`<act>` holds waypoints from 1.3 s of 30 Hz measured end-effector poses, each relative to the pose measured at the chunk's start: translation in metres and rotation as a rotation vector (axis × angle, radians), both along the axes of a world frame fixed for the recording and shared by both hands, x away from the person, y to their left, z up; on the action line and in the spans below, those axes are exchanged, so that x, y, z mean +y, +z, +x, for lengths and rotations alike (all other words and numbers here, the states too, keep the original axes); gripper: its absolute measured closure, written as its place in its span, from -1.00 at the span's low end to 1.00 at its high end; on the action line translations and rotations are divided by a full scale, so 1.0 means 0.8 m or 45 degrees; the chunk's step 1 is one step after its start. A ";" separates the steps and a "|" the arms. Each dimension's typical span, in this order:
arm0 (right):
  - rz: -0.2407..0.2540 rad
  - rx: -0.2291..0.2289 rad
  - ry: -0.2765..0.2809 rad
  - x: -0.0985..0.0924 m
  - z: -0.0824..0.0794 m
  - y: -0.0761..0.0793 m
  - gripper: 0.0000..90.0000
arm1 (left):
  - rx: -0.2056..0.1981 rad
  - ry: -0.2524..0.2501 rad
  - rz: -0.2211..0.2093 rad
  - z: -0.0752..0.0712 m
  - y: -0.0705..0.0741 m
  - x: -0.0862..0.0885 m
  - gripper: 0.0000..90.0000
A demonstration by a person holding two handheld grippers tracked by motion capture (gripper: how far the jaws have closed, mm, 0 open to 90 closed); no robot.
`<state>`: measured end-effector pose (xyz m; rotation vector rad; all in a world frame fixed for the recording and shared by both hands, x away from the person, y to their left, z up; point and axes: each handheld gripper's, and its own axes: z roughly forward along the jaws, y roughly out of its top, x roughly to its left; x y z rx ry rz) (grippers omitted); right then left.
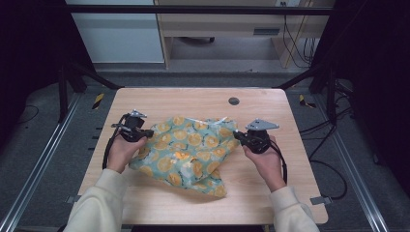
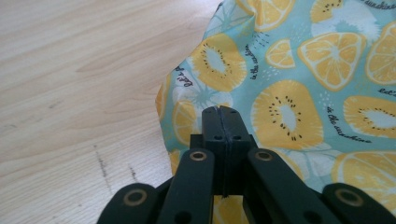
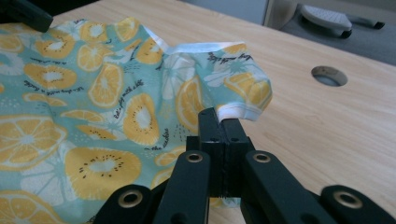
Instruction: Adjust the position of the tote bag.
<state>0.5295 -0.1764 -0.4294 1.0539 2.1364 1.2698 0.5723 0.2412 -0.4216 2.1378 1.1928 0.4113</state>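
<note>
The cloth (image 1: 188, 150) is pinched at opposite edges by the left hand-held gripper (image 1: 143, 134) and right hand-held gripper (image 1: 238, 137), both clamped shut, probably for spreading over the tabletop (image 1: 193, 99).

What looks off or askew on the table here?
The teal cloth with yellow fruit print lies crumpled and skewed on the wooden table, its white-hemmed corner curled up. The left gripper and right gripper are both shut at opposite edges of the cloth. No spill or damage visible.
</note>
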 end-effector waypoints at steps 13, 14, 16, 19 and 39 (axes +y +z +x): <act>0.025 -0.039 -0.019 -0.011 -0.007 0.015 1.00 | -0.062 -0.011 -0.039 -0.012 0.015 0.013 1.00; 0.025 -0.039 -0.019 -0.011 -0.007 0.015 1.00 | -0.063 -0.011 -0.038 -0.012 0.015 0.013 1.00; 0.017 -0.044 -0.018 -0.013 -0.008 0.016 1.00 | -0.079 -0.006 -0.050 -0.014 0.016 0.015 1.00; 0.021 -0.049 -0.023 -0.015 -0.007 0.017 1.00 | -0.107 -0.007 -0.054 -0.019 0.020 0.017 1.00; 0.064 -0.131 -0.039 -0.018 -0.020 0.045 1.00 | -0.259 -0.018 -0.230 -0.058 0.036 0.036 1.00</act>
